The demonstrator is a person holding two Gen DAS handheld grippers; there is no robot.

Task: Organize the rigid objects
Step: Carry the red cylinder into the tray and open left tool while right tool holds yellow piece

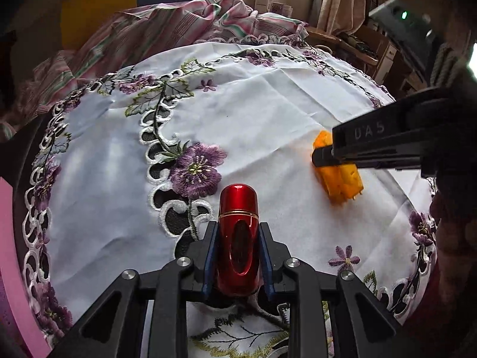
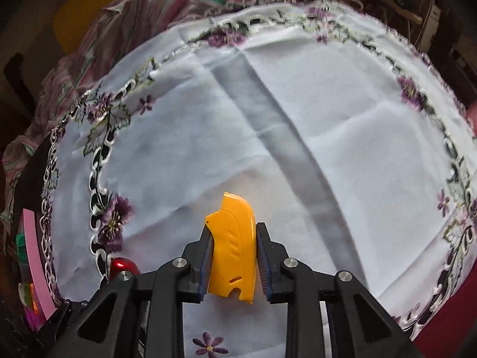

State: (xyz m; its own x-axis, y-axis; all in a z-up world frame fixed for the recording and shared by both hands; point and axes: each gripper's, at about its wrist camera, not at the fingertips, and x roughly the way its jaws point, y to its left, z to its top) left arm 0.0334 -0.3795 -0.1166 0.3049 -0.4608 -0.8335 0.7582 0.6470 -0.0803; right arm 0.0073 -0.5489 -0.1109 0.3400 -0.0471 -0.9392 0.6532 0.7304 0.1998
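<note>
My left gripper (image 1: pixel 238 232) is shut on a glossy red capsule-shaped container (image 1: pixel 238 238) with a gold band, held just above the white embroidered tablecloth (image 1: pixel 268 104). My right gripper (image 2: pixel 234 232) is shut on a yellow plastic utility knife (image 2: pixel 234 247), held over the cloth. In the left wrist view the right gripper (image 1: pixel 322 156) comes in from the right with the yellow knife (image 1: pixel 340 182) in its fingers. In the right wrist view the red container's rounded end (image 2: pixel 122 267) shows at the lower left.
The white cloth with purple flower embroidery (image 2: pixel 298 119) covers a round table. A striped pink and green cloth (image 1: pixel 179 26) is bunched at the far edge. A pink board (image 2: pixel 34 253) stands at the left edge. Shelves and boxes (image 1: pixel 387 50) stand at the far right.
</note>
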